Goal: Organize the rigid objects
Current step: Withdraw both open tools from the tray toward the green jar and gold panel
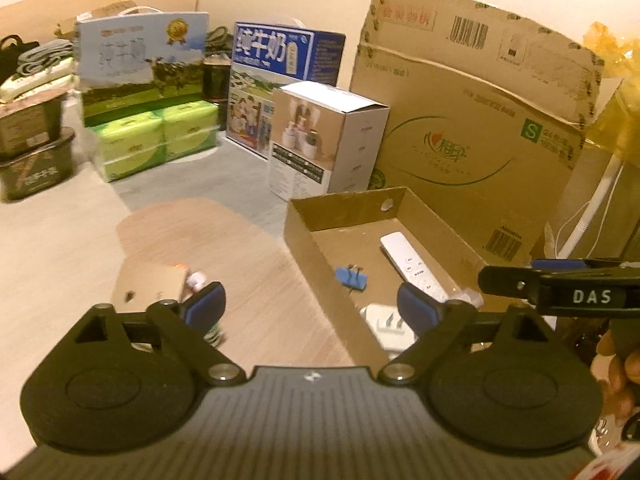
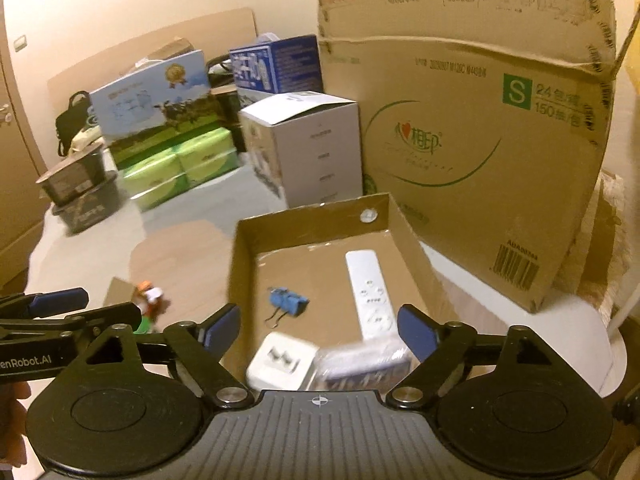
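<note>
A shallow cardboard tray stands on the wooden table. In it lie a white remote, a blue binder clip, a white plug adapter and a clear-wrapped pack. My left gripper is open and empty, above the tray's left wall. My right gripper is open and empty, over the tray's near end. Small toys lie left of the tray next to a small cardboard box.
A big brown carton stands behind the tray, with a white product box, milk cartons and green tissue packs further back. Dark tubs stand at the far left.
</note>
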Motion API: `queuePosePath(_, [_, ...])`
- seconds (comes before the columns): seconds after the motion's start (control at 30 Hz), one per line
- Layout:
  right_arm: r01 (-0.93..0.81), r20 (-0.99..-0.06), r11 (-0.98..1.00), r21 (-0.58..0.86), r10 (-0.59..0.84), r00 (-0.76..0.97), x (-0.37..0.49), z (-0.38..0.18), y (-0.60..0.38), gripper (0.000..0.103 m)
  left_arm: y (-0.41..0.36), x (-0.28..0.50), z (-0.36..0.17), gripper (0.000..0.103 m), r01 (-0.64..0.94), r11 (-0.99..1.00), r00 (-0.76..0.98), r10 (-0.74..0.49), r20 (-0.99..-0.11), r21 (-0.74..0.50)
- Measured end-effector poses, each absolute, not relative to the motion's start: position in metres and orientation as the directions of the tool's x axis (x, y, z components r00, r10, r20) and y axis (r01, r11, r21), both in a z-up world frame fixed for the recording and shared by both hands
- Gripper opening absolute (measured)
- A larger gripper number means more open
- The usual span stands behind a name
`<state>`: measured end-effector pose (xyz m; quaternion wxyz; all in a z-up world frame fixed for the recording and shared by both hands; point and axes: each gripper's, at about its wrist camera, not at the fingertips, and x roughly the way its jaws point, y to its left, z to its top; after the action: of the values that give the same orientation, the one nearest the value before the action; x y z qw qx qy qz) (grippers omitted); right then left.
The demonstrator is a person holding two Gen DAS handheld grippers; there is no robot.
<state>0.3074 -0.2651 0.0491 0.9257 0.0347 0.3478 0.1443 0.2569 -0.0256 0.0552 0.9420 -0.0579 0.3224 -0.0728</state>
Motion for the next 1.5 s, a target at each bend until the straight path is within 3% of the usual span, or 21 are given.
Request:
queuePosePath(0.37, [-0.273, -0.607, 0.948, 0.163, 0.314, 0.730, 0.228, 0.063, -0.232, 0.090, 0.025, 0.175, 0.060, 0.102, 0.050, 0.986, 0.792, -0.138, -0.595, -0.162])
queuePosePath(0.73, [-0.283, -0.575, 0.940, 0.189, 0.340, 0.744, 0.177, 0.056, -0.196, 0.091, 0.073, 0.127, 0.062, 0.102, -0.021, 0.993, 0.809, -0.053, -0.585, -0.119])
queuePosePath(1.5, [-0.323, -0.586, 0.924, 0.206, 0.381, 0.715, 0.163, 0.030, -0.153, 0.091, 0.112, 0.119, 0.050, 0.102, -0.039, 0.993, 0.785, -0.038, -0.618, -0.110])
